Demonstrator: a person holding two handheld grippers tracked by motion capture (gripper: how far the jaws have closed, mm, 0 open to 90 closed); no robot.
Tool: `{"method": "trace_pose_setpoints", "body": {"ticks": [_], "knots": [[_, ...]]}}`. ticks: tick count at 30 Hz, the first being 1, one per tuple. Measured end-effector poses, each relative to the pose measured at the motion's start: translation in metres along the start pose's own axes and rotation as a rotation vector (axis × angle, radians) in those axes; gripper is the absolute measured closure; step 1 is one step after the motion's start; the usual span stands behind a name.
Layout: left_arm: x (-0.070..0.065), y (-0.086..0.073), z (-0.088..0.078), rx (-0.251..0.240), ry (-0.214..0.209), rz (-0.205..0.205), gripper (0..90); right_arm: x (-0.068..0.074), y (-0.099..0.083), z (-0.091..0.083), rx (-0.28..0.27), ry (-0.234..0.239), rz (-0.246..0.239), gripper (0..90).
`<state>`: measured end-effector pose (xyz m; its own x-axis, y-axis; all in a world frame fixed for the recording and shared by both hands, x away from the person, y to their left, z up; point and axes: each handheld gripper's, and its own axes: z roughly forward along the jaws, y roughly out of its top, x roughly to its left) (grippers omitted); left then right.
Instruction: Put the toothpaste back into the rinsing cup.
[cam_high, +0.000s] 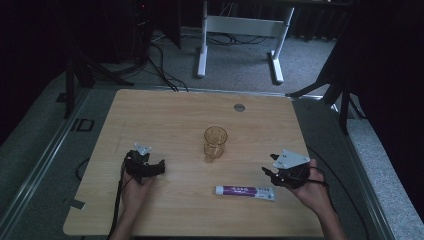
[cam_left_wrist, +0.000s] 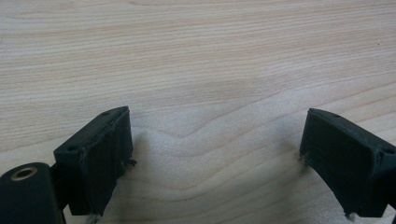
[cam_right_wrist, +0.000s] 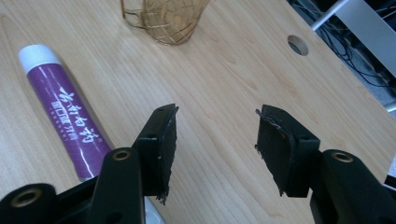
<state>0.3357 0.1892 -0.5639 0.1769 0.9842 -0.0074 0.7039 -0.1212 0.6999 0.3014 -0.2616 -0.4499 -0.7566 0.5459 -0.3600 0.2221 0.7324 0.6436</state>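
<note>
Lying flat on the wooden table (cam_high: 165, 115), the purple toothpaste tube (cam_high: 245, 191) rests near the table's front edge, its white cap (cam_right_wrist: 38, 52) at one end and its long side exposed to a sideways pinch. The right gripper (cam_high: 271, 172) hovers just beside the tube, apart from it; in the right gripper view its jaws stand partly spread with bare wood between them and the tube to their left, so nothing is held. This placement suggests the right hand is lining up for a grasp on the tube. The amber glass cup (cam_high: 215, 143) stands upright at mid-table, well apart from both hands and likely the tube's destination. The left gripper (cam_high: 148, 161) waits at the table's left, low over the wood, jaws wide apart and empty, clear of the working side.
</note>
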Motion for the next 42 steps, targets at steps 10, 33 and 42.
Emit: {"method": "trace_pose_setpoints", "body": {"ticks": [10, 33, 42], "knots": [[0.0, 0.0, 0.0, 0.0, 0.0, 0.0, 9.7, 0.003, 0.01, 0.002, 0.025, 0.018, -0.05, 47.0], [0.0, 0.0, 0.0, 0.0, 0.0, 0.0, 9.7, 0.009, 0.024, 0.009, 0.09, 0.098, -0.138, 49.7], [0.0, 0.0, 0.0, 0.0, 0.0, 0.0, 9.7, 0.011, 0.024, 0.013, 0.116, 0.133, -0.162, 49.5]]}}
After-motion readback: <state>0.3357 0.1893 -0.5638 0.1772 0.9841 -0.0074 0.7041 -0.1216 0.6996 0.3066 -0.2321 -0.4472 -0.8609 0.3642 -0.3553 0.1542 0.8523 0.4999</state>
